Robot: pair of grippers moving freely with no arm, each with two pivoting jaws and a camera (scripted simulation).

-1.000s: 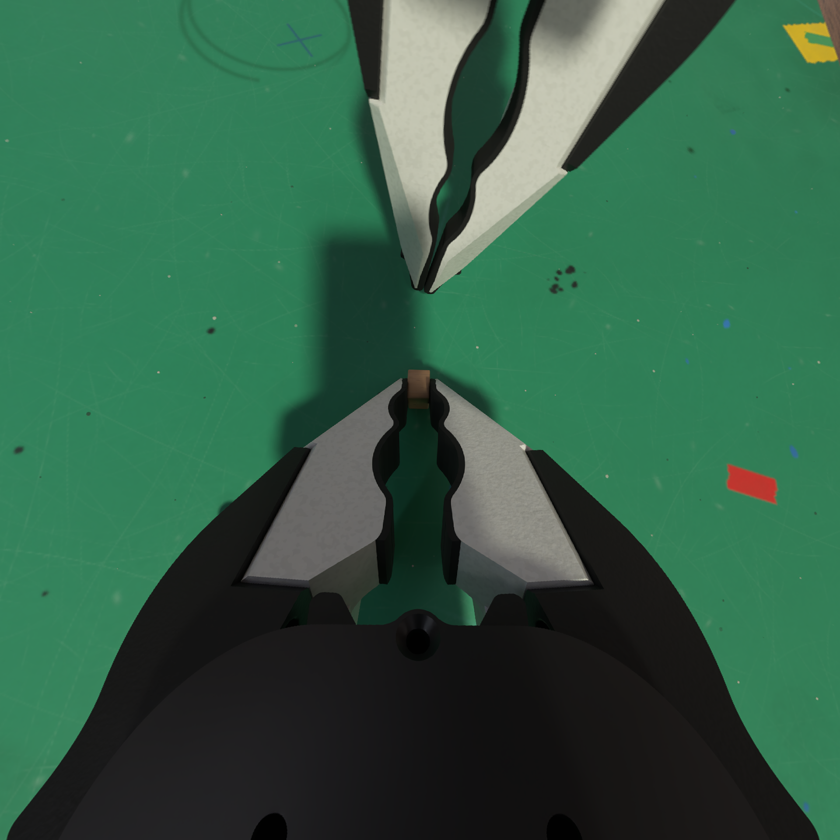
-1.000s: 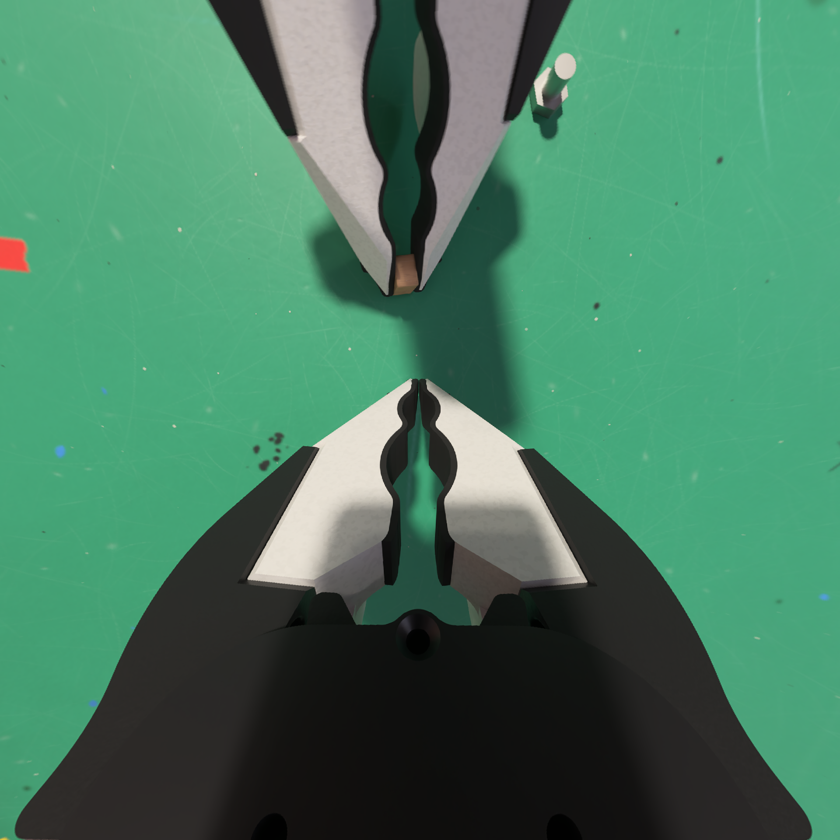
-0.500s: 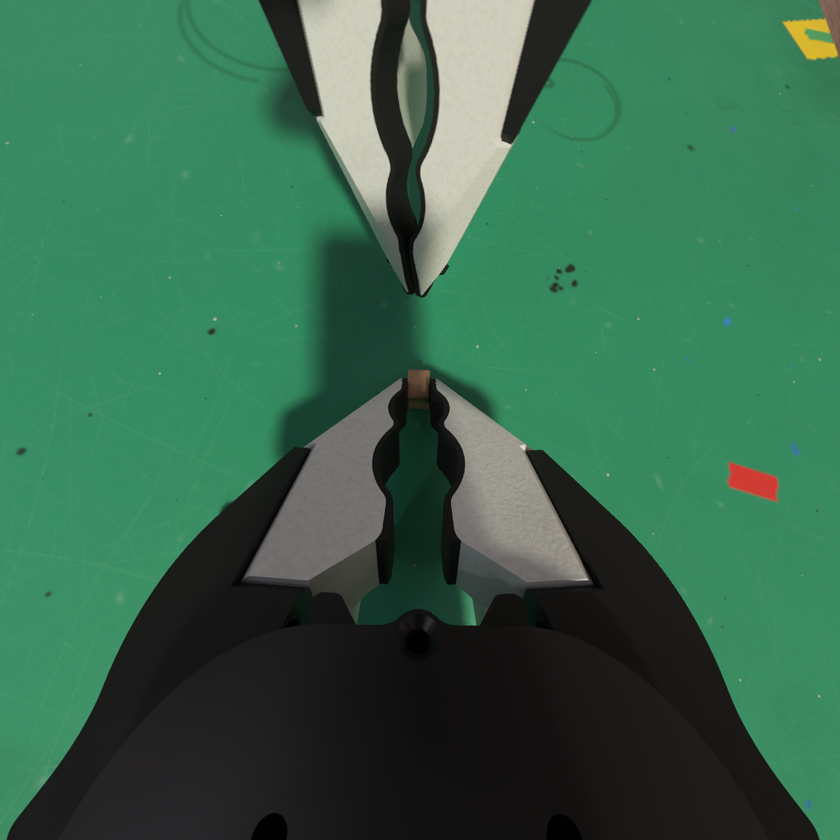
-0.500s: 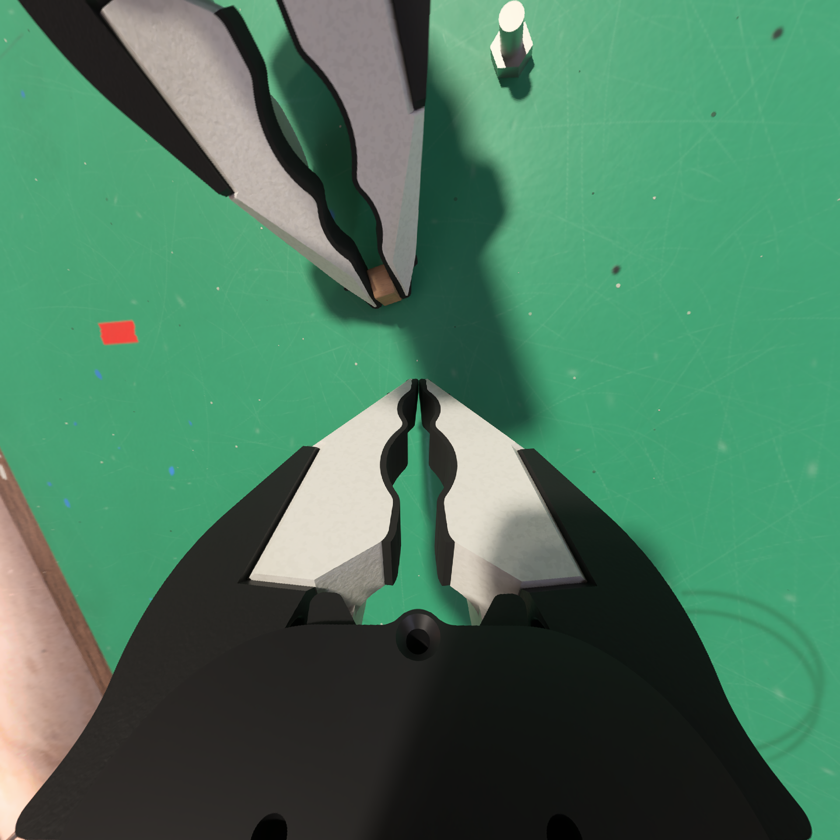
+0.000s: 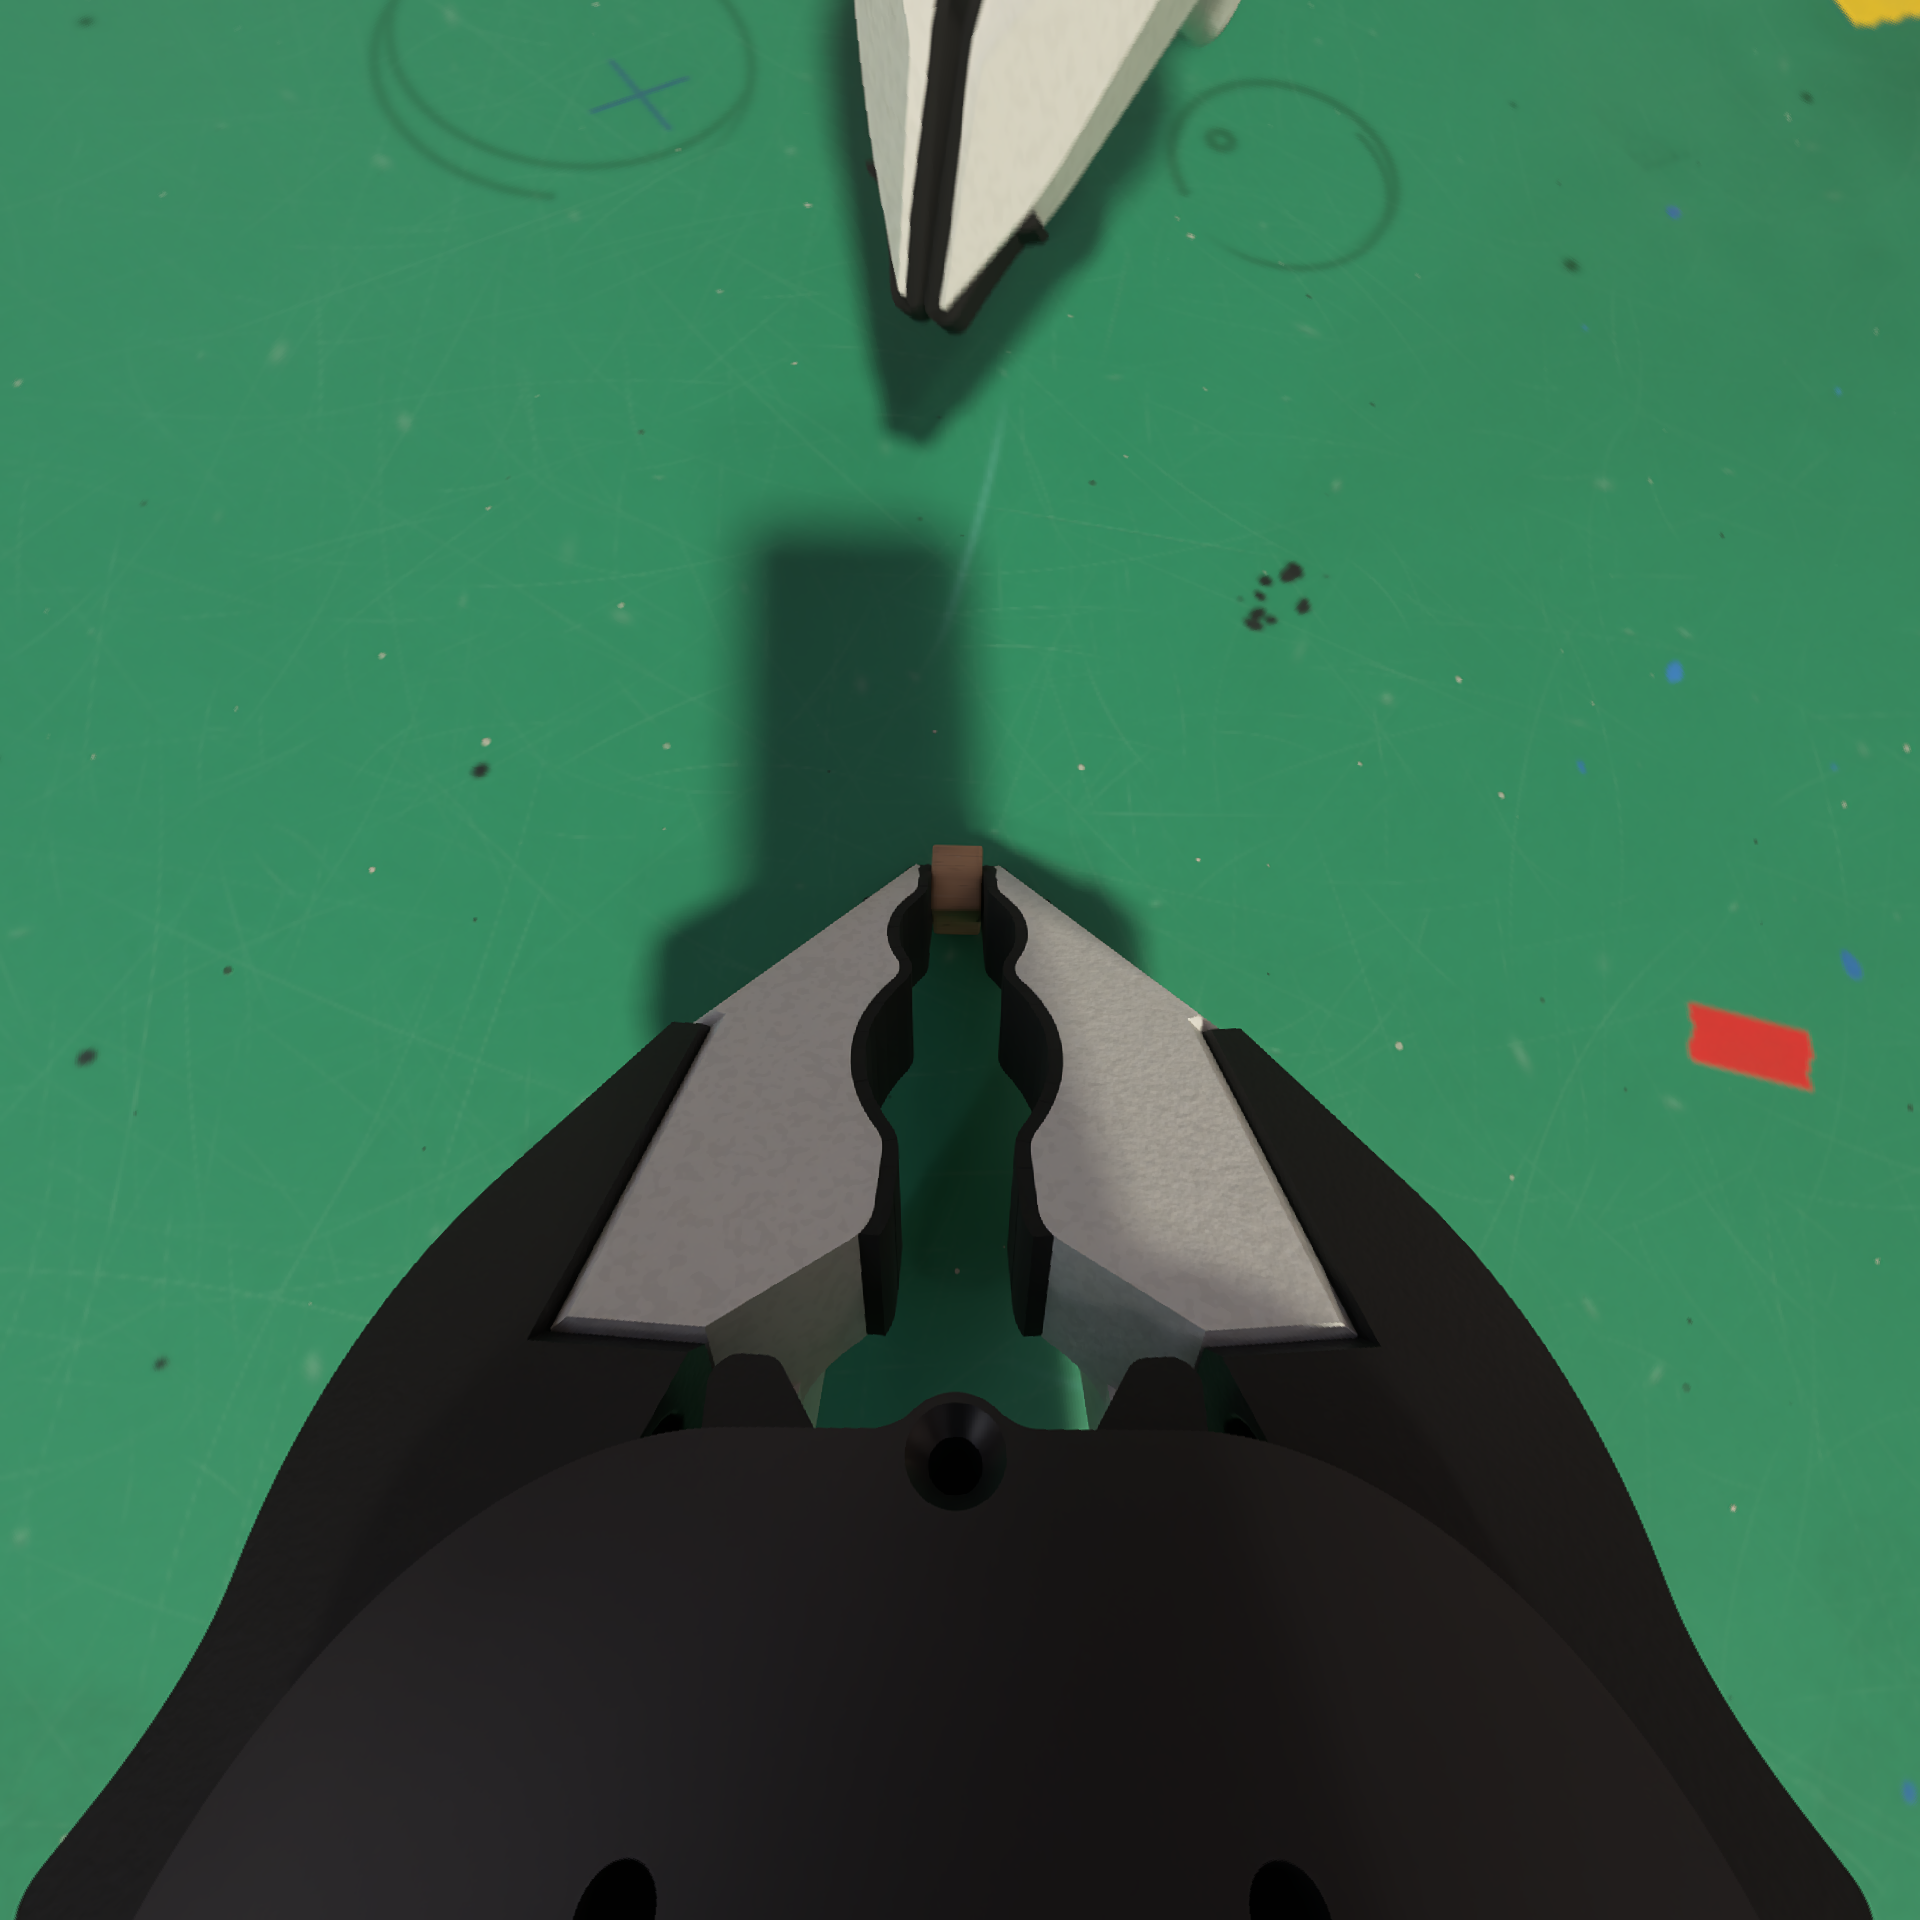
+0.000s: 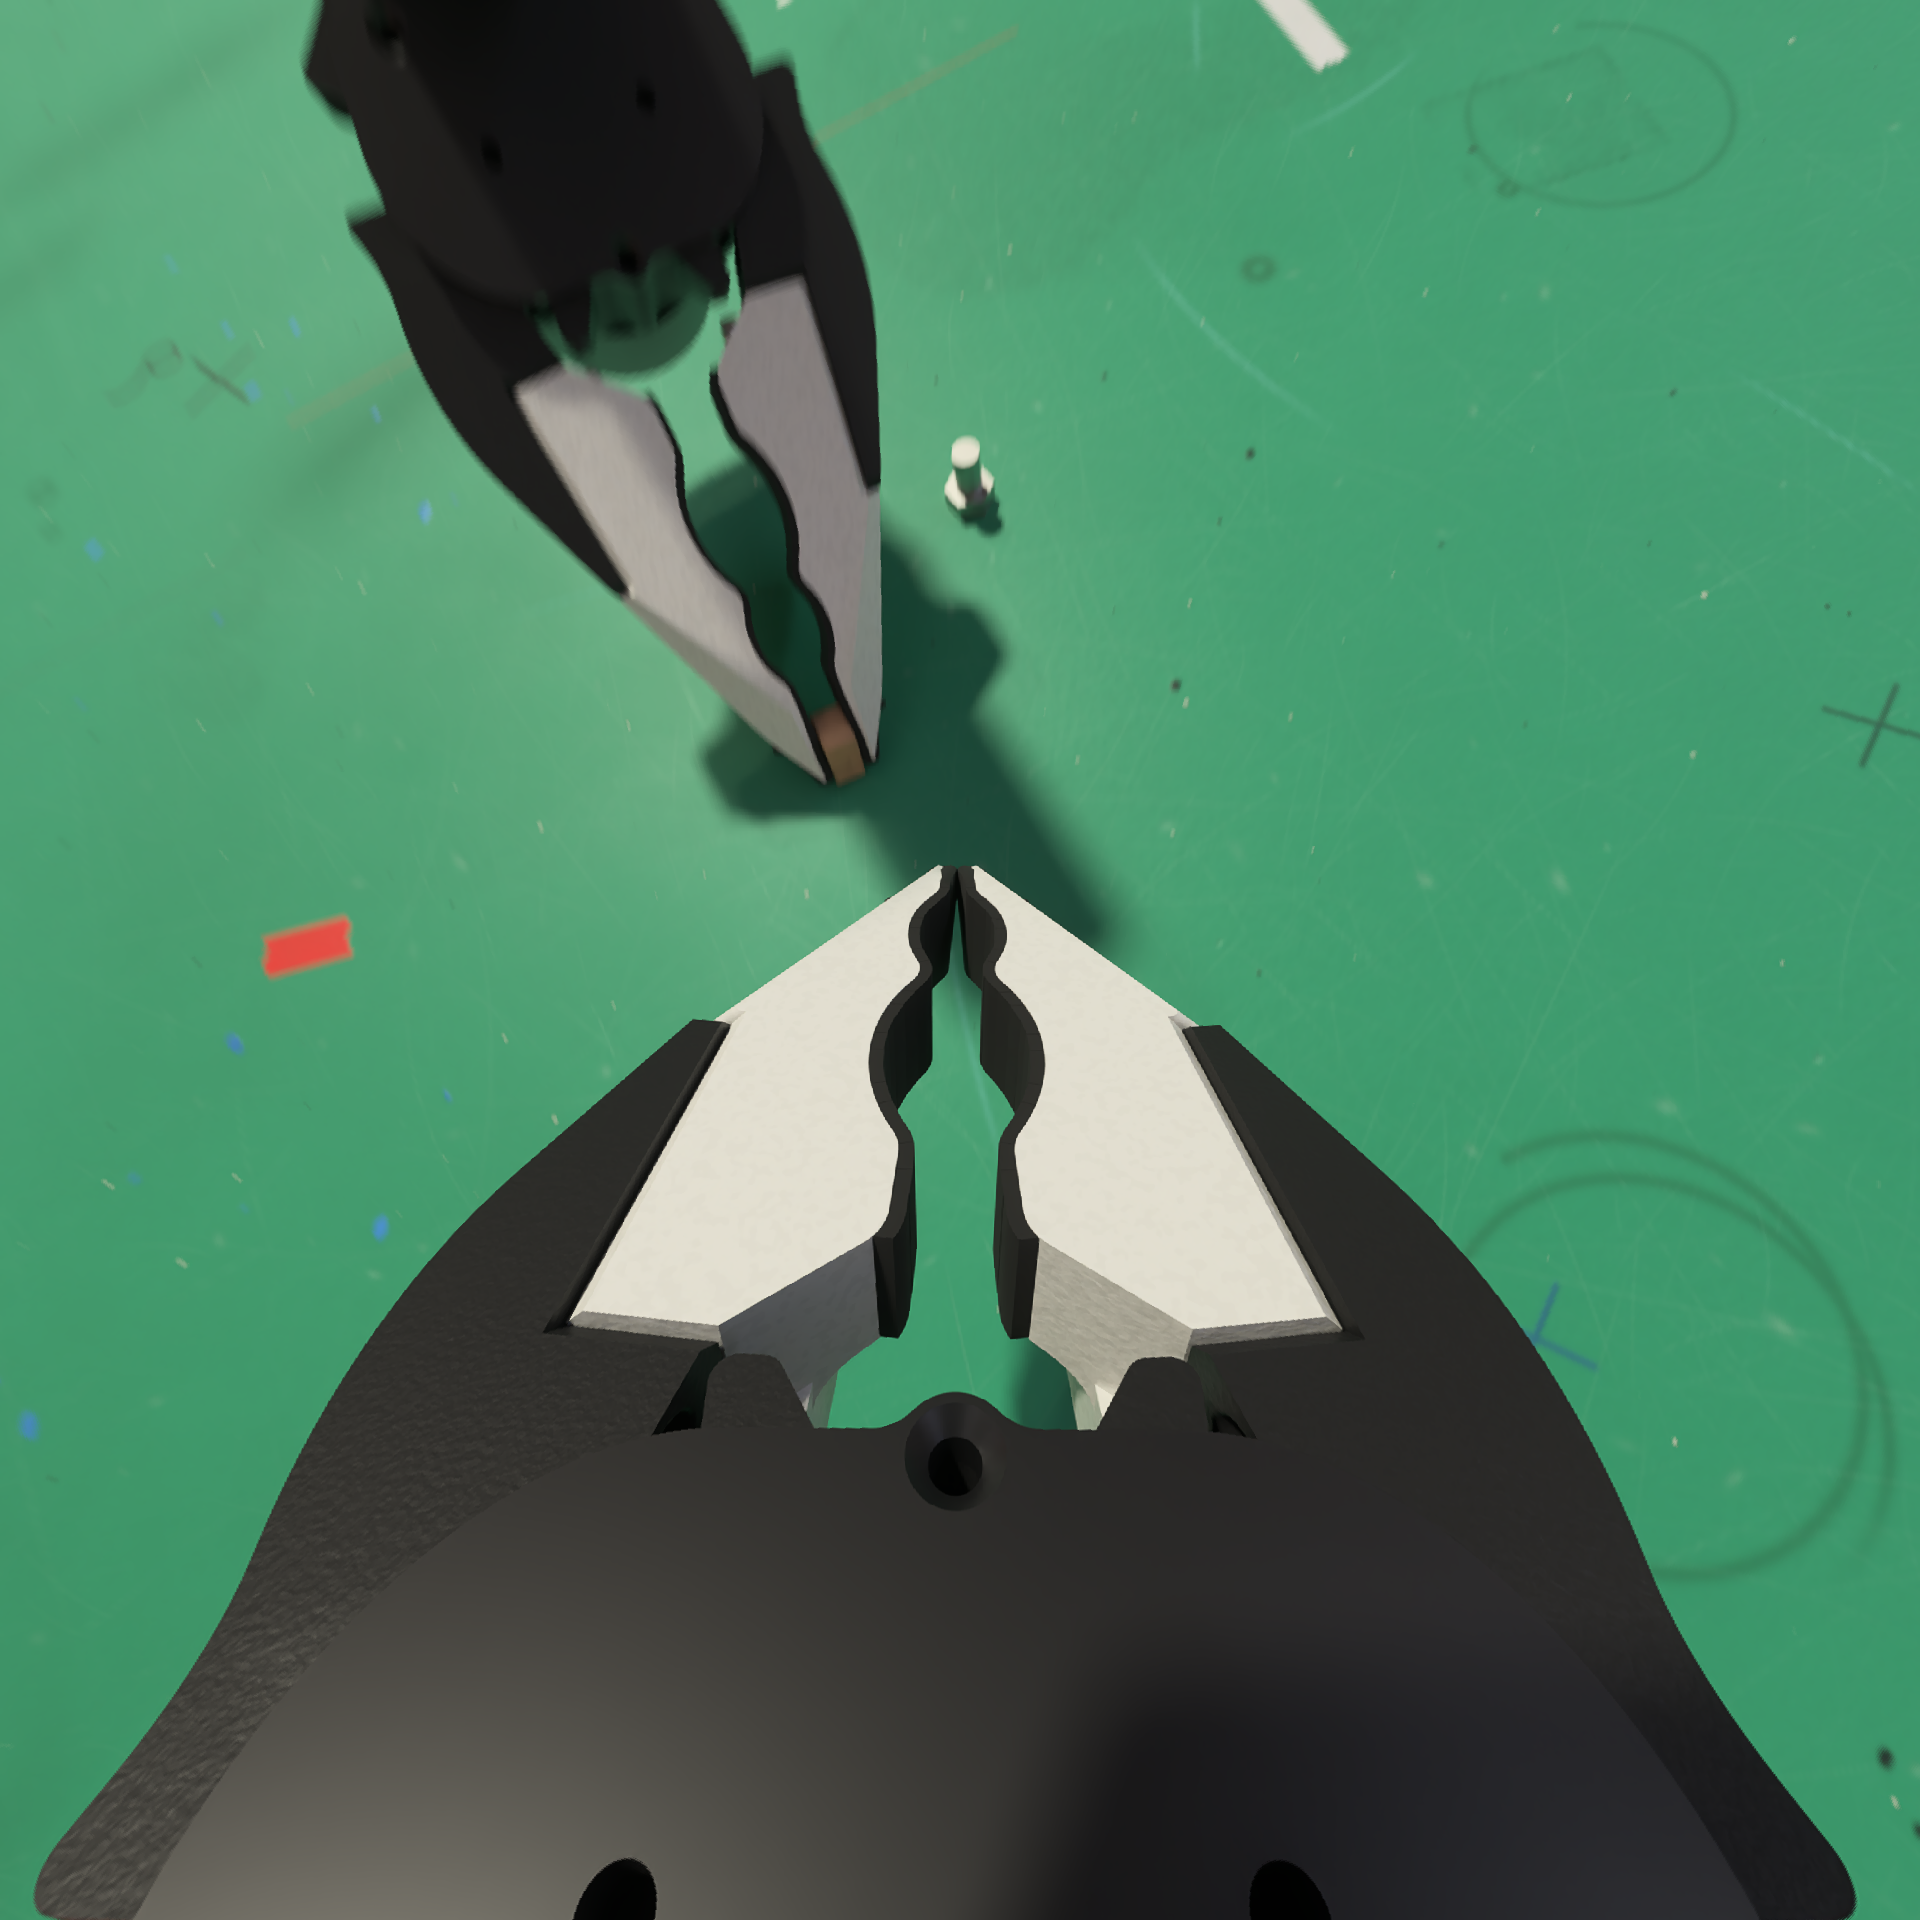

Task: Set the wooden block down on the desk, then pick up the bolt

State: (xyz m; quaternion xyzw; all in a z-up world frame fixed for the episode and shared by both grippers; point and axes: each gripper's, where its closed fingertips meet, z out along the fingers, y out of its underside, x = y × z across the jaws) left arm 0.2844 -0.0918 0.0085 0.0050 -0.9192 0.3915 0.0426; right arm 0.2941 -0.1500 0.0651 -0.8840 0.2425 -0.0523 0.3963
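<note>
My left gripper (image 5: 957, 883) is shut on a small wooden block (image 5: 956, 875), which it holds at its fingertips low over the green desk mat. The block (image 6: 837, 746) also shows in the right wrist view, between the left gripper's tips (image 6: 847, 764). My right gripper (image 6: 957, 875) is shut and empty, and it shows ahead in the left wrist view (image 5: 933, 310). A small pale bolt (image 6: 969, 480) stands on its head on the mat, beyond the left gripper and a little to the right of it in the right wrist view.
The green mat (image 5: 416, 623) bears pen circles and crosses (image 5: 639, 96), a red tape patch (image 5: 1751, 1045), a yellow patch (image 5: 1875, 10) at the top right corner, and black specks (image 5: 1276, 597). A white strip (image 6: 1304, 31) lies far off in the right wrist view.
My right gripper has drawn back and turned, so the left gripper and the bolt now look farther off. The left gripper and the block have not moved.
</note>
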